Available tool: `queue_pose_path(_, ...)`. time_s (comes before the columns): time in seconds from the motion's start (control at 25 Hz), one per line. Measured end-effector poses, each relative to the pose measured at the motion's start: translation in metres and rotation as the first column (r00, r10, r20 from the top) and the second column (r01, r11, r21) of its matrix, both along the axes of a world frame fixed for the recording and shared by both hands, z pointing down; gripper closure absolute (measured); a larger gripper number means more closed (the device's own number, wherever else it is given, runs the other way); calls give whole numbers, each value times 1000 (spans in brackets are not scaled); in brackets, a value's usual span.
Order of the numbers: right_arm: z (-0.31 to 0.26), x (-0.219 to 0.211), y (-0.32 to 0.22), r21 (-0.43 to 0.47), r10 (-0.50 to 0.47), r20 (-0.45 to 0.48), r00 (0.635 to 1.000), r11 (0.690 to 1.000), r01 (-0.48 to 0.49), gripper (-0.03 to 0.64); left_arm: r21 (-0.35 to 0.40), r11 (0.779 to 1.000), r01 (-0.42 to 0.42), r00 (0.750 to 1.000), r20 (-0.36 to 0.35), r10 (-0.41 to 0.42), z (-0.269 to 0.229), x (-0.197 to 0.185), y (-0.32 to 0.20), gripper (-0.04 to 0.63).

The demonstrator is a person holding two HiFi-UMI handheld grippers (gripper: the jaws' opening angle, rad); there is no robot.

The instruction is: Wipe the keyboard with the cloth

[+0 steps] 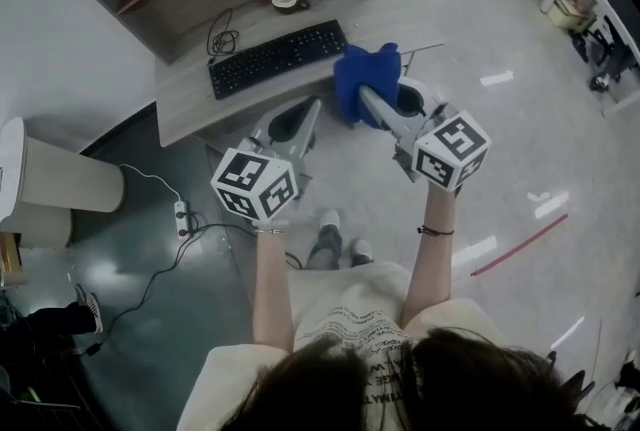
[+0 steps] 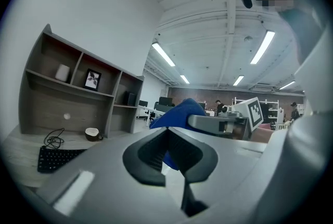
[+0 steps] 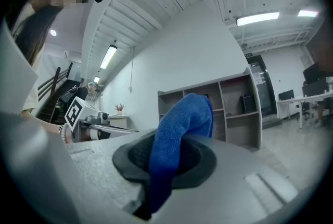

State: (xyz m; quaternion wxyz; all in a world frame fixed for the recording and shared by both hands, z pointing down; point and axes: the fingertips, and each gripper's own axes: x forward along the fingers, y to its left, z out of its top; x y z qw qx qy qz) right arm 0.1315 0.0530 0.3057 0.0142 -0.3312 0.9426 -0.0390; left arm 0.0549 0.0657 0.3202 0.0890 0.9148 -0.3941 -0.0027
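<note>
Up over the desk, head view first: both grippers ride high, off the surface. The right gripper has the cloth bunched at its tips, blue folds hanging past the jaws, a carrying hold rather than a wiping one. The keyboard lies ahead of both sets of jaws and to their left, untouched; the cloth is well above it, so I'd say wiping hasn't begun.

Left gripper view next: the left gripper has its jaws pressed together with nothing between them. The blue beyond its tips is the cloth, held off to the right. The keyboard sits low and left of these jaws, so this gripper looks idle, perhaps ready to steady the board.

Right gripper view: jaws clenched on the cloth, which runs straight through the pads and arches over the tips. That leaves a loose fold beyond the tips to press down onto the keys.
</note>
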Motion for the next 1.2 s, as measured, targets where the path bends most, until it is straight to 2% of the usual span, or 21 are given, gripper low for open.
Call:
queue_pose_path(0.4,6,-10,-38,-17,53,-3,999,998,-53,558,-5,997,-72,997,-6,72,3,-8,-47,589)
queue_pose_path(1.2,23,-23,-84,-58,157,-1,988,986,-157,558,-33,986,-166,986,-7,166,20,-26,-98,589)
